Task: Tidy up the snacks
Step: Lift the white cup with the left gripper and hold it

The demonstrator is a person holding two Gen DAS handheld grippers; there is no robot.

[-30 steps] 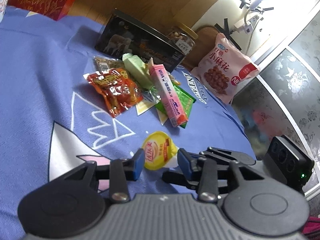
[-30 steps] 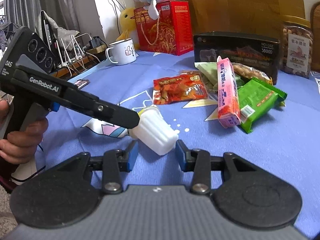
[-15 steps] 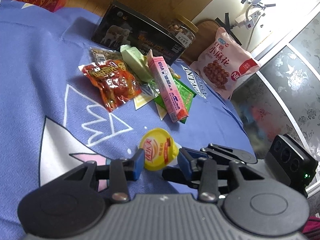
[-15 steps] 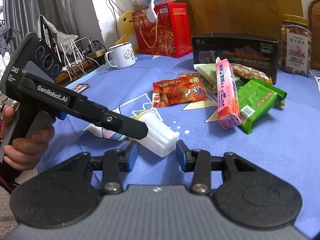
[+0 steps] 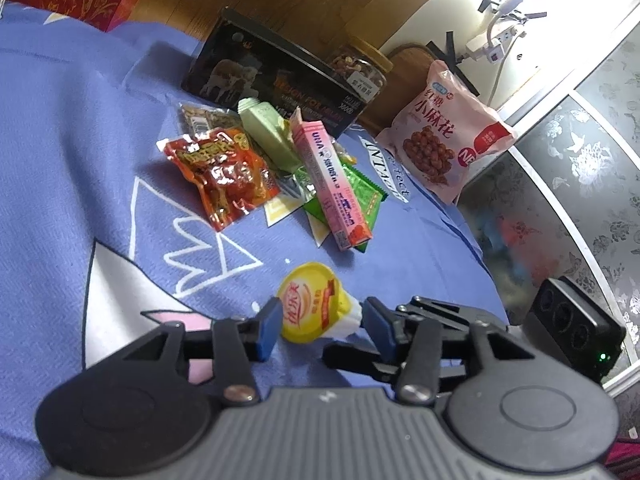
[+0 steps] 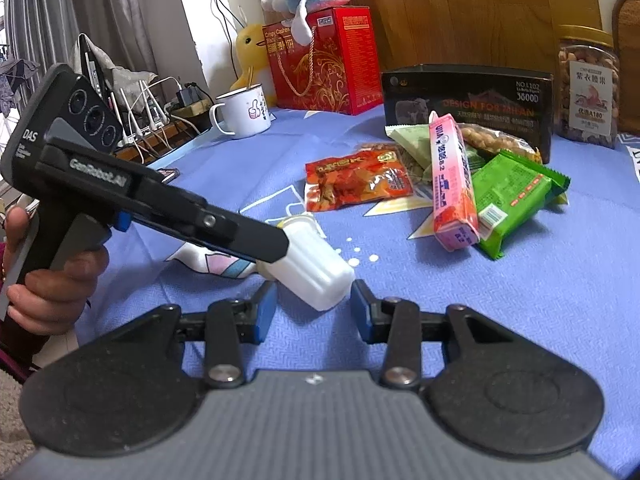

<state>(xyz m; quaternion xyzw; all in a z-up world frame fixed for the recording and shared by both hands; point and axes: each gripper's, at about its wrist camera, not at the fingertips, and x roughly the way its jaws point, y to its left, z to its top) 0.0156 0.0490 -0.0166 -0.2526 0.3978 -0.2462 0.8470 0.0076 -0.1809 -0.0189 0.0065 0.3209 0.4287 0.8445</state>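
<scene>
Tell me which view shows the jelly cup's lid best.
Left wrist: the jelly cup's yellow printed lid faces that camera. Right wrist shows only its white ribbed body, lid end hidden behind the left gripper.

Left claw just opening; right claw parted.

The left gripper carries "GenRobot.AI" and "DAS". The black box reads "DESIGN FOR MILAN", "NO.L102", "3800D". The pink carton shows "UNA" (smaller print unreadable). The nut jar label says "A180". The red box reads "Crispy Cashew".
</scene>
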